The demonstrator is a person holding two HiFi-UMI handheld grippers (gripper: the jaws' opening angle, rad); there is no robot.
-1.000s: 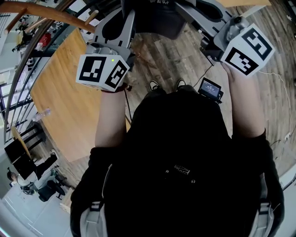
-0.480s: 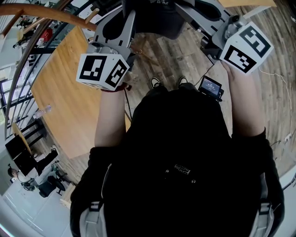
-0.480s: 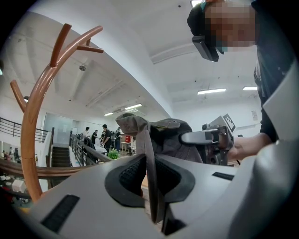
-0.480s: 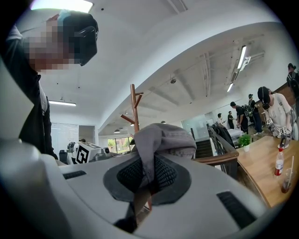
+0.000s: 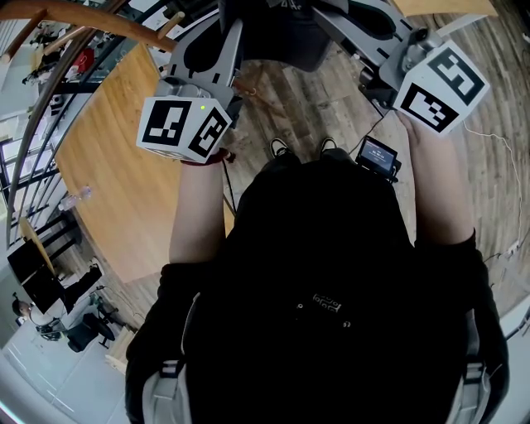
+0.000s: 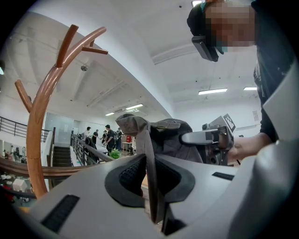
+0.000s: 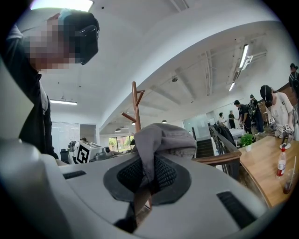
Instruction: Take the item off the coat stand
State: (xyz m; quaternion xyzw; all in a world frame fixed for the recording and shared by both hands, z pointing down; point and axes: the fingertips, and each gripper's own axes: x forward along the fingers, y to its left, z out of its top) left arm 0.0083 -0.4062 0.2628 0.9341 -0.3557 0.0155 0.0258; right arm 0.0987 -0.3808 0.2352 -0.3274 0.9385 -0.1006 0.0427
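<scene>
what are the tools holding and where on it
A grey fabric item, held by both: left tool pinches a strap-like edge, right tool a bunched fold.

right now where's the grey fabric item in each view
Head view: item, top centre edge.
Left gripper view: centre, strap between the jaws.
Right gripper view: centre, pinched in the jaws.
Shared landmark: coat stand.

bright ceiling strip lights (image 6: pixel 212 91), sharp focus, strong fisheye bending, dark vignetted corners
</scene>
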